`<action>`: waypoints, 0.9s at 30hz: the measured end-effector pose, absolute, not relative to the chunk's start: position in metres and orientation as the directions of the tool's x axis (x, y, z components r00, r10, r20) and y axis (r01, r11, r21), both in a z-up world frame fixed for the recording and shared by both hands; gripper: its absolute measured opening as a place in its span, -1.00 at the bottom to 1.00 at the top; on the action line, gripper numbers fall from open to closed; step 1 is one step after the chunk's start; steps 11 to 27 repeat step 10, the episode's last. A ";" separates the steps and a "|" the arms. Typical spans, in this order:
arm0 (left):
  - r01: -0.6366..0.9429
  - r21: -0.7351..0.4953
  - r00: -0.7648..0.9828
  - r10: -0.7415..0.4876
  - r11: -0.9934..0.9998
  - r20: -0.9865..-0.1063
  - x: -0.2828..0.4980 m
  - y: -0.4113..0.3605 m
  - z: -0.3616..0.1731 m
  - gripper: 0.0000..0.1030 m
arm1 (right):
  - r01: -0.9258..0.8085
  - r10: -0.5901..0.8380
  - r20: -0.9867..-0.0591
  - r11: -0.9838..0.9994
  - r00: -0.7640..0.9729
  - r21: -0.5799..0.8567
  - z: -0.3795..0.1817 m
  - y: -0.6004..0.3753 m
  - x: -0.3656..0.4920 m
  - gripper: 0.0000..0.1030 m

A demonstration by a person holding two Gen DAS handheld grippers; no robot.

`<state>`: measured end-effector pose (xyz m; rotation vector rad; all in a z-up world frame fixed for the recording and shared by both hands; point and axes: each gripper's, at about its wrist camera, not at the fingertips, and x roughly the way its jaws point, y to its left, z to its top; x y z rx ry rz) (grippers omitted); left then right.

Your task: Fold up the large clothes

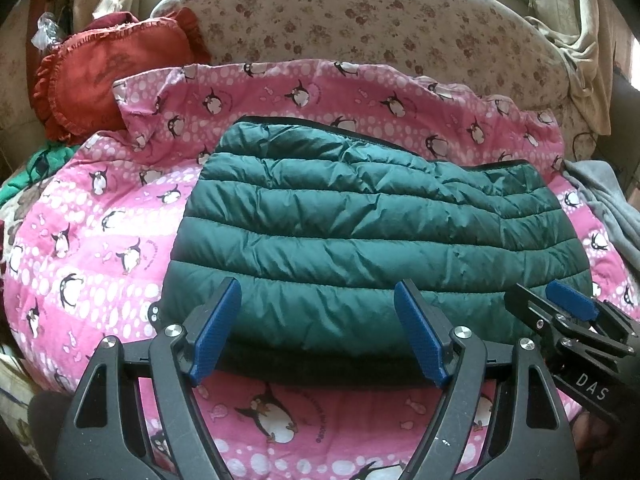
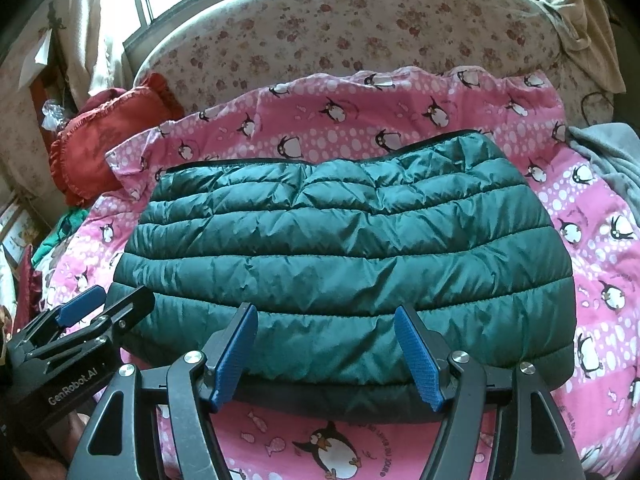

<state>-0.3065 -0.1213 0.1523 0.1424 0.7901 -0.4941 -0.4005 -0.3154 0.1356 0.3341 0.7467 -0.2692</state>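
Pink penguin quilt point(image 1: 100, 248) under folded green jacket point(image 1: 360, 232), floral headboard point(image 1: 360, 16) behind

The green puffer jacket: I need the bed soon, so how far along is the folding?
Done: the green puffer jacket already lies as a compact folded rectangle on the penguin quilt, no sleeves showing. In hand: nothing; the left gripper and right gripper both hang open at its near edge, touching no fabric. Left: perhaps one more fold or moving it off; grey fabric lies crumpled at the right.
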 end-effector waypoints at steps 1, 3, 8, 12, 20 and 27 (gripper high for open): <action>0.477 -0.060 0.596 -0.373 0.877 -0.711 -0.307 -0.122 0.152 0.54 | 0.354 -0.118 -0.702 0.913 0.703 0.201 0.135 -0.315 -0.400 0.33; 0.479 -0.060 0.596 -0.374 0.876 -0.710 -0.306 -0.121 0.152 0.54 | 0.352 -0.115 -0.704 0.914 0.701 0.200 0.134 -0.314 -0.400 0.33; 0.488 -0.047 0.612 -0.381 0.871 -0.693 -0.309 -0.123 0.150 0.54 | 0.348 -0.113 -0.705 0.916 0.701 0.199 0.133 -0.314 -0.398 0.33; 0.489 -0.046 0.614 -0.382 0.871 -0.691 -0.308 -0.122 0.150 0.54 | 0.349 -0.114 -0.704 0.916 0.701 0.199 0.132 -0.315 -0.398 0.33; 0.489 -0.046 0.614 -0.382 0.871 -0.691 -0.308 -0.122 0.150 0.54 | 0.349 -0.114 -0.704 0.916 0.701 0.199 0.132 -0.315 -0.398 0.33; 0.489 -0.046 0.614 -0.382 0.871 -0.691 -0.308 -0.122 0.150 0.54 | 0.349 -0.114 -0.704 0.916 0.701 0.199 0.132 -0.315 -0.398 0.33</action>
